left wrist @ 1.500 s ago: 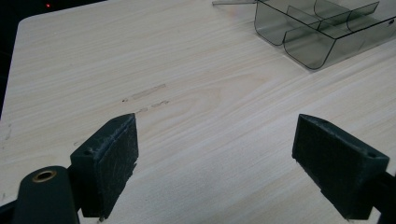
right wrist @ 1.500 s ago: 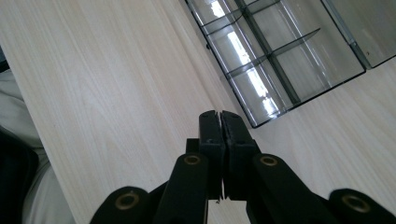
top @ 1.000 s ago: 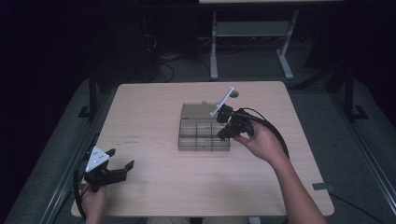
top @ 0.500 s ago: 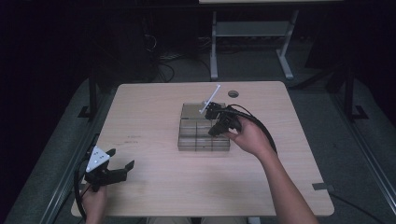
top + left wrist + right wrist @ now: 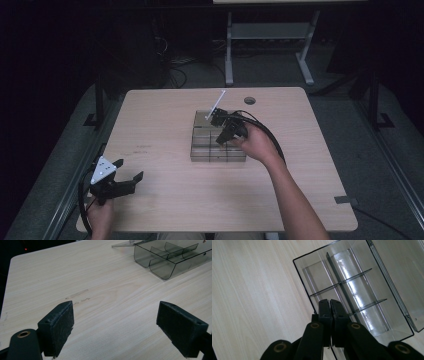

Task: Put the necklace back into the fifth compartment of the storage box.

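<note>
You're bringing right gripper (image 5: pixel 330 302), jaws pressed together and holding nothing, over clear divided box (image 5: pixel 218 144) mid-table. Keep tips off thin dividers (image 5: pixel 340 283) and come in slow. Left gripper (image 5: pixel 122 322) idling spread wide, near table's (image 5: pixel 165 120) front-left corner.

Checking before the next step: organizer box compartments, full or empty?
Empty: the clear organizer box shows bare bottoms between its dividers in both gripper views.
</note>
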### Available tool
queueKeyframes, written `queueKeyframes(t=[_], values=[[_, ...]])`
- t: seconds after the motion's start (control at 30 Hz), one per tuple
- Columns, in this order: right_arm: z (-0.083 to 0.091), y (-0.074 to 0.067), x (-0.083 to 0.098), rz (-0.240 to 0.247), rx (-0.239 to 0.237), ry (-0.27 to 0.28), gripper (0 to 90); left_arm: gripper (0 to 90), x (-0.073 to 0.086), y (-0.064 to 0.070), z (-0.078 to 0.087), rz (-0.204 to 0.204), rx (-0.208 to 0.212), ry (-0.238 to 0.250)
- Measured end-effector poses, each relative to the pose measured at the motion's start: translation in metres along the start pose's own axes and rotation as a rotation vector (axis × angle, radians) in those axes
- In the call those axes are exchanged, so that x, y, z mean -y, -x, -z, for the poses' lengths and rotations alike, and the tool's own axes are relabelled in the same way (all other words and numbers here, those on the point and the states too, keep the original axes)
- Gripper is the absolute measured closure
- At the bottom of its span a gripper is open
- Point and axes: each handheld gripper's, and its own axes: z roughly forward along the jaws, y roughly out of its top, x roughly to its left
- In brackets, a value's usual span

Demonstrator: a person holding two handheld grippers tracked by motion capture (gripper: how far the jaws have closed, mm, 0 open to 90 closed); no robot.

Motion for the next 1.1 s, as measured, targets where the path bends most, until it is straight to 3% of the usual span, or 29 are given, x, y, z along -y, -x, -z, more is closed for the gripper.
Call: queueKeyframes(t=[0.67, 1.1], values=[[-0.037, 0.015, -0.007, -0.048, -0.03, -0.049, 87.9, 14.2, 0.0, 0.0, 0.001, -0.009, -0.005, -0.002], [-0.05, 0.021, -0.007, -0.067, -0.04, -0.072, 87.9, 14.2, 0.0, 0.0, 0.0, -0.006, -0.003, 0.002]])
